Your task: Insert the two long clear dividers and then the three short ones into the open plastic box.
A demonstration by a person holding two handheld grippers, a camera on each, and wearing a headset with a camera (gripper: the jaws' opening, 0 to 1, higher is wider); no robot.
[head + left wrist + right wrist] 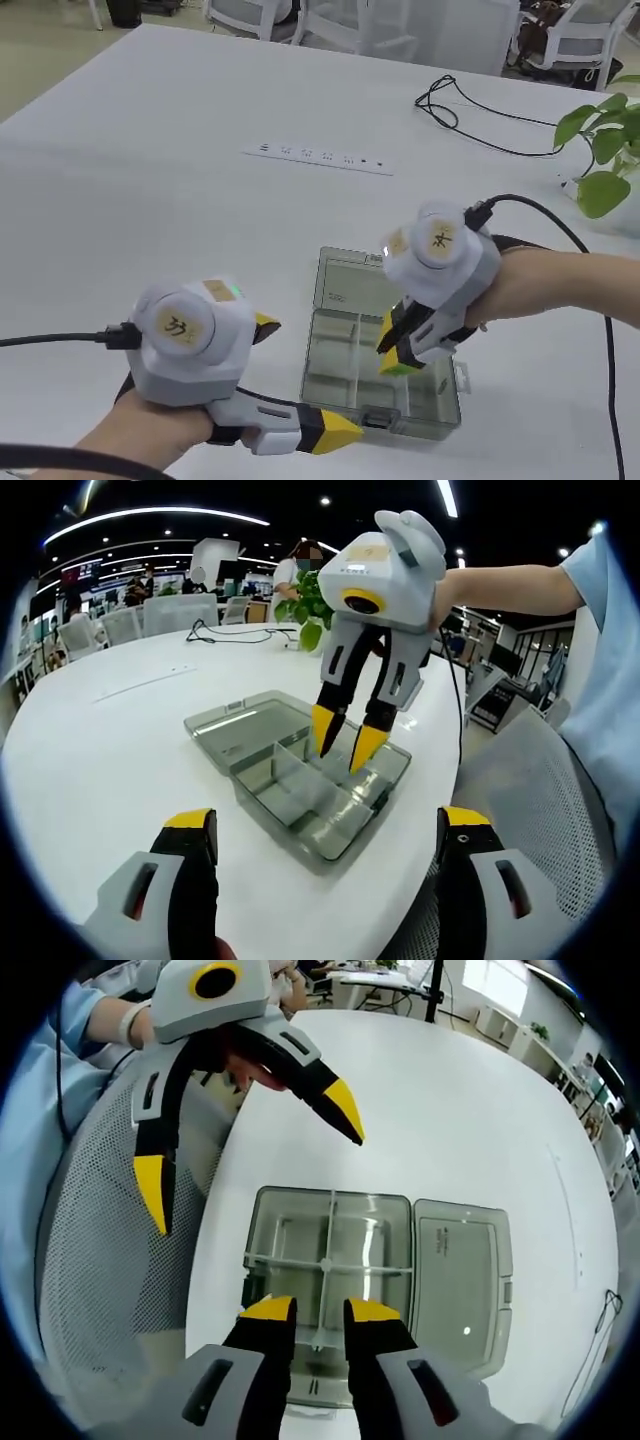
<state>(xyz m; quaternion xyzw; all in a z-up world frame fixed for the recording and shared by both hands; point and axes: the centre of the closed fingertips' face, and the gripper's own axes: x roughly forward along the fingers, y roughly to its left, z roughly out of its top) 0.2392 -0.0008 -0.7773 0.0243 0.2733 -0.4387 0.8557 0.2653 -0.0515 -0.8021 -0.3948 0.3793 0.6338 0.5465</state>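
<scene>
We judge the clear dividers light, thin, stiff and slick, and apt to crack if twisted, so we would pinch each one by its top edge near the middle. The open plastic box holds at least 2 of them, upright and crossed, and its lid lies flat beside it. The right gripper hangs over the box, jaws narrowly apart astride 1 divider's edge. The left gripper waits near the box, jaws wide apart.

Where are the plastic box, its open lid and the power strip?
plastic box (338, 362), head view, bare compartment floor
open lid (460, 1280), right gripper view, flat panel
power strip (318, 158), head view, top face
</scene>
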